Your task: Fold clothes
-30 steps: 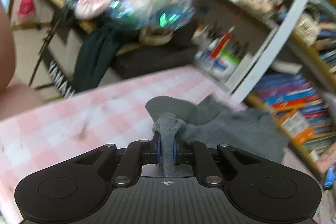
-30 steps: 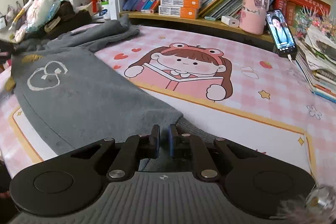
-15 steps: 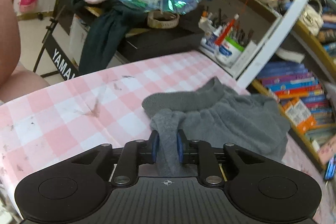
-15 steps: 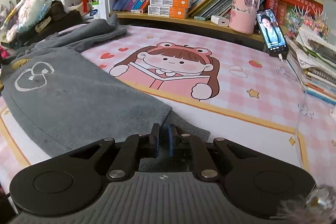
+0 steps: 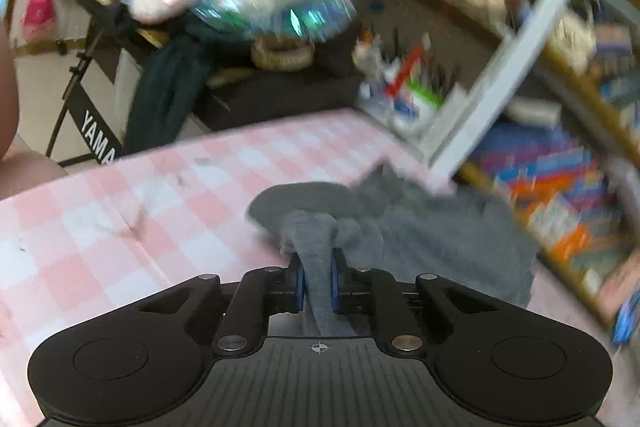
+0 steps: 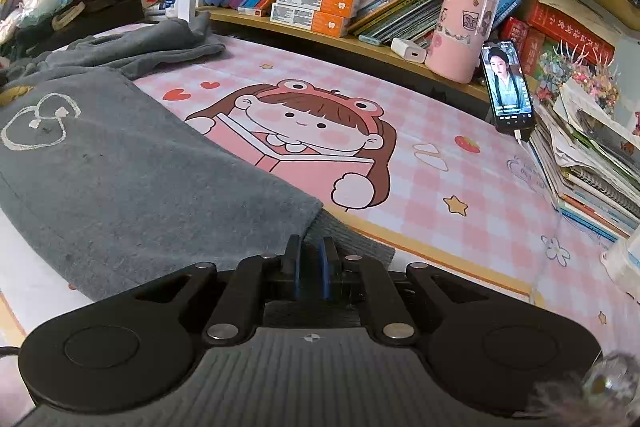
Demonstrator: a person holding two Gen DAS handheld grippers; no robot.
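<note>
A: Left wrist view, nearest first. The left gripper (image 5: 318,281) is clenched on a bunched strip of the grey garment (image 5: 448,239); the cloth runs between the blue pads and back under the body. Ahead and to its right the rest of the garment lies heaped on the pink checked cloth (image 5: 120,227). Everything beyond is motion-blurred.

B: Right wrist view. The right gripper (image 6: 310,263) has its jaws drawn close on the ribbed hem of the same grey garment (image 6: 120,179). One garment, spread flat ahead and to its left, with one white heart outline (image 6: 36,121) on it. That print is hidden from the left camera.

A: And only mine shows the folded cuff at the pinch.

B: Farther ahead, one cartoon girl print (image 6: 304,143) on the cloth. Beyond, to the right: one pink cup (image 6: 464,31), one phone (image 6: 508,87) leaning upright, screen lit. Two orange-ended boxes (image 6: 316,9) stacked on the shelf straight ahead.
</note>
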